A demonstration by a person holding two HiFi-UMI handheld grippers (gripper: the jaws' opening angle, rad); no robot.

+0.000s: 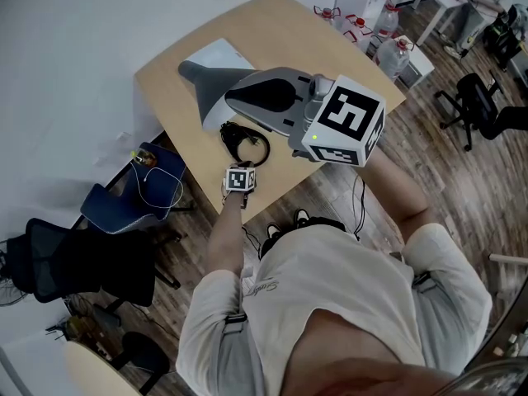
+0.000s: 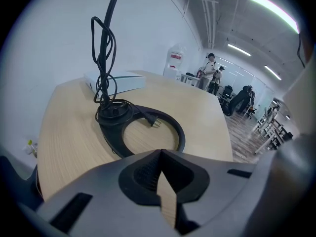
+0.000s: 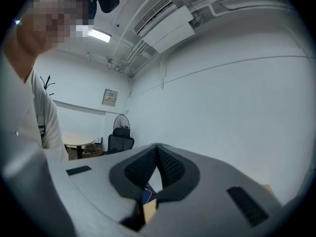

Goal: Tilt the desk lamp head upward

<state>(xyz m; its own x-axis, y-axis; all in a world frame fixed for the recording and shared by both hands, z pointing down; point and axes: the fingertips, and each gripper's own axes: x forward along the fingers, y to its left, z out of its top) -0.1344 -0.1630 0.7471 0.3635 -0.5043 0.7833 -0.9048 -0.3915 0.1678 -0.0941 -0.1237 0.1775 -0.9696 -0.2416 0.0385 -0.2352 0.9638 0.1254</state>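
Both jaws are closed on nothing: the left hand-held gripper (image 2: pixel 160 153) sits low by the desk (image 2: pixel 212 117), and the right hand-held gripper (image 3: pixel 157 146) is raised toward the wall. At 11 o'clock just beyond the left one stands the desk lamp (image 2: pixel 106 110), with its black ring base (image 2: pixel 180 135) flat on the desk and its cord-wound stem (image 2: pixel 114 4) rising out of view toward 12 o'clock. The lamp looks light and its stem bendy, so I would steady the base and grip near the unseen head.

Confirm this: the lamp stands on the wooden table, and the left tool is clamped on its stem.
Not clamped. The left gripper view shows the left tool shut on nothing, short of the lamp, which does stand on the wooden table.
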